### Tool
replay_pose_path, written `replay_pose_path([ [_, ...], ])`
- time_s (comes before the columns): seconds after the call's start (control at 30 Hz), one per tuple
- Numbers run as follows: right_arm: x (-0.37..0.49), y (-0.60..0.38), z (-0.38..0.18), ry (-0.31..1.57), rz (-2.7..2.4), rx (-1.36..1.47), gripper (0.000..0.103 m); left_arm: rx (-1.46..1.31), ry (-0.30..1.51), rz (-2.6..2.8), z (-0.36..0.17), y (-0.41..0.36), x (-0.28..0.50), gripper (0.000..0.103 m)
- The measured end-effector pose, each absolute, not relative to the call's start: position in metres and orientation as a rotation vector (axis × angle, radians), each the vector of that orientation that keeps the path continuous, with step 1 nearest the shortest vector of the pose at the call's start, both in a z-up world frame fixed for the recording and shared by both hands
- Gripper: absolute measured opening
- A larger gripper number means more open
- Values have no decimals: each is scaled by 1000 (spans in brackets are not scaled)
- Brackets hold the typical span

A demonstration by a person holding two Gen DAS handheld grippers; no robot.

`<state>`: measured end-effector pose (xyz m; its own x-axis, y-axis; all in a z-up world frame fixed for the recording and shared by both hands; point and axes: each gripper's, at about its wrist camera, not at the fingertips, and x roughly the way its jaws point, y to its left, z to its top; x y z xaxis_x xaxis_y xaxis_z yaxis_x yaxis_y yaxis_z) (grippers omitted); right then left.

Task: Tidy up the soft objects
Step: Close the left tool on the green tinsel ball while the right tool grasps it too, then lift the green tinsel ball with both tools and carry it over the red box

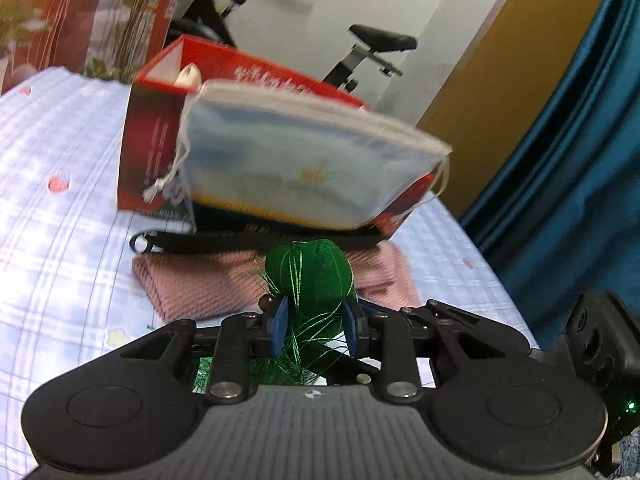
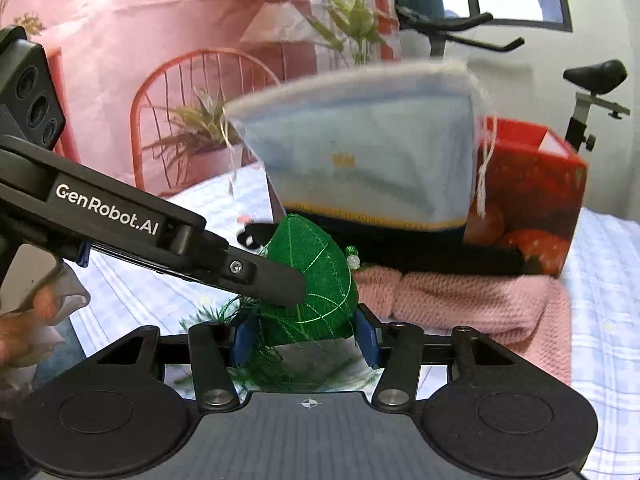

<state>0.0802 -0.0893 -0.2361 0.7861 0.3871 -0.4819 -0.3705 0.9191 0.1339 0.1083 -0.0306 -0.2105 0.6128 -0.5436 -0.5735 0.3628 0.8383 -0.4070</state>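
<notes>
A green thread-wrapped sachet (image 1: pixel 310 276) with a loose green tassel sits between the blue pads of my left gripper (image 1: pixel 314 308), which is shut on it. In the right wrist view the same sachet (image 2: pixel 316 280) fills the gap of my right gripper (image 2: pixel 306 336), whose pads press its lower sides. The left tool's black finger (image 2: pixel 276 284) crosses the sachet from the left. Beyond it, a pale blue drawstring pouch (image 1: pixel 304 164) (image 2: pixel 368 160) with a small gold emblem looks blurred. A pink knitted cloth (image 1: pixel 208 284) (image 2: pixel 472 300) lies on the bed.
A red carton (image 1: pixel 160 132) (image 2: pixel 532 200) stands open behind the pouch, with a black strap (image 1: pixel 224 240) in front of it. All rest on a pale checked bedspread (image 1: pixel 60 240). An exercise bike (image 1: pixel 380 40) and blue curtain (image 1: pixel 580 160) stand beyond. A hand (image 2: pixel 24 320) shows at left.
</notes>
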Motion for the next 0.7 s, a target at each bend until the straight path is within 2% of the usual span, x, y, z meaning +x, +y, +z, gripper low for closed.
replay_pose_path([
  [0.37, 46, -91, -190, 382, 372, -5, 47, -245, 662, -581, -153, -33, 81, 31],
  [0.7, 24, -102, -112, 238, 337, -31, 48, -217, 556, -633, -76, -47, 77, 32],
])
